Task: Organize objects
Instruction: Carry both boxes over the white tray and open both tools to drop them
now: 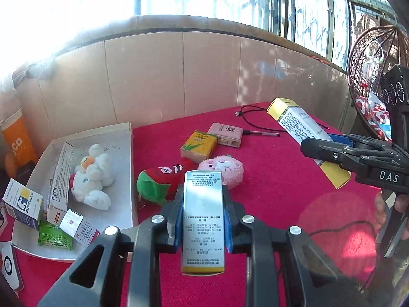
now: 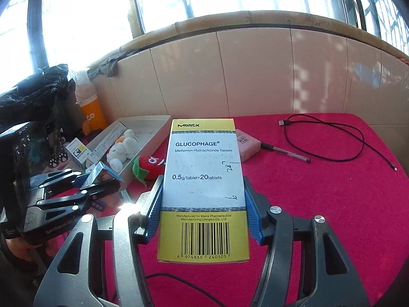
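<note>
My left gripper is shut on a narrow silver medicine box with a yellow end, held lengthwise between the blue pads above the red cloth. In the right wrist view the same gripper shows at the left with the small box. My right gripper is shut on a yellow and white Glucophage box, label up. It also appears at the right edge as the right gripper with the Glucophage box. A white tray at the left holds a white plush and several medicine boxes.
On the red cloth lie a strawberry plush, a pink plush, a yellow-green tissue pack, a pink box, a pen and a black cable. A tiled wall stands behind. A wicker basket is at the right.
</note>
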`<state>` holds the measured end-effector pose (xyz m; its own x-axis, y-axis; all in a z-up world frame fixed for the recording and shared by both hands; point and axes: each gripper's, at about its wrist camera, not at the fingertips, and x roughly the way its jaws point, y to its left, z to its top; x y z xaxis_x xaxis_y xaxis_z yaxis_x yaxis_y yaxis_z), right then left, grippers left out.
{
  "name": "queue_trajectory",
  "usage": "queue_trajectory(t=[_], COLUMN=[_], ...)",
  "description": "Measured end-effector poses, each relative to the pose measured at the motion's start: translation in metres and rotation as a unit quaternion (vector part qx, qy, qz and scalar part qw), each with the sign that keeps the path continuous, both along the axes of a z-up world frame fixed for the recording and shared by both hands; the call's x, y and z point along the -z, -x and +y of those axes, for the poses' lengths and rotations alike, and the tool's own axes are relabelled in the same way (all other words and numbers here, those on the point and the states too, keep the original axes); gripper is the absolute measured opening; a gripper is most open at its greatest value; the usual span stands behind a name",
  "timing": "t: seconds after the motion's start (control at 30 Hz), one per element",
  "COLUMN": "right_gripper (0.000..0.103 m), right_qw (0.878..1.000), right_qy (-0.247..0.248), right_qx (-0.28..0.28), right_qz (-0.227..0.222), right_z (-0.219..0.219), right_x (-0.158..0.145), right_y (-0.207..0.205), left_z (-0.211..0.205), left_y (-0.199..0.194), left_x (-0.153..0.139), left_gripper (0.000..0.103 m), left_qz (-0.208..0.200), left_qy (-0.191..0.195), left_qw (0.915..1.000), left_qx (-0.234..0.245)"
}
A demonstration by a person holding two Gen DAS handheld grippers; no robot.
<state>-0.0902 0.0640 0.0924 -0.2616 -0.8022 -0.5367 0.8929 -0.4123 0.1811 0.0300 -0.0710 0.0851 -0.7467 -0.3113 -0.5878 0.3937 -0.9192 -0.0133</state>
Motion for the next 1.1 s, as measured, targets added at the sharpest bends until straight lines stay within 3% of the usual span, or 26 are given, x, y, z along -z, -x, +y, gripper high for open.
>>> queue_trajectory(t=[1.1], right_gripper=[0.056], right_qw=[0.999], right_qy=[-0.003], right_qx=[-0.039], right_qz=[0.007], right_z=[-0.035], right_x=[-0.014], right_y=[-0.033], left_z=[-0.052], left_y=[-0.039], left_x=[-0.008], left_gripper=[0.024], left_qz=[0.038], left_qy=[-0.018], left_qw=[0.9958], left_qx=[-0.081])
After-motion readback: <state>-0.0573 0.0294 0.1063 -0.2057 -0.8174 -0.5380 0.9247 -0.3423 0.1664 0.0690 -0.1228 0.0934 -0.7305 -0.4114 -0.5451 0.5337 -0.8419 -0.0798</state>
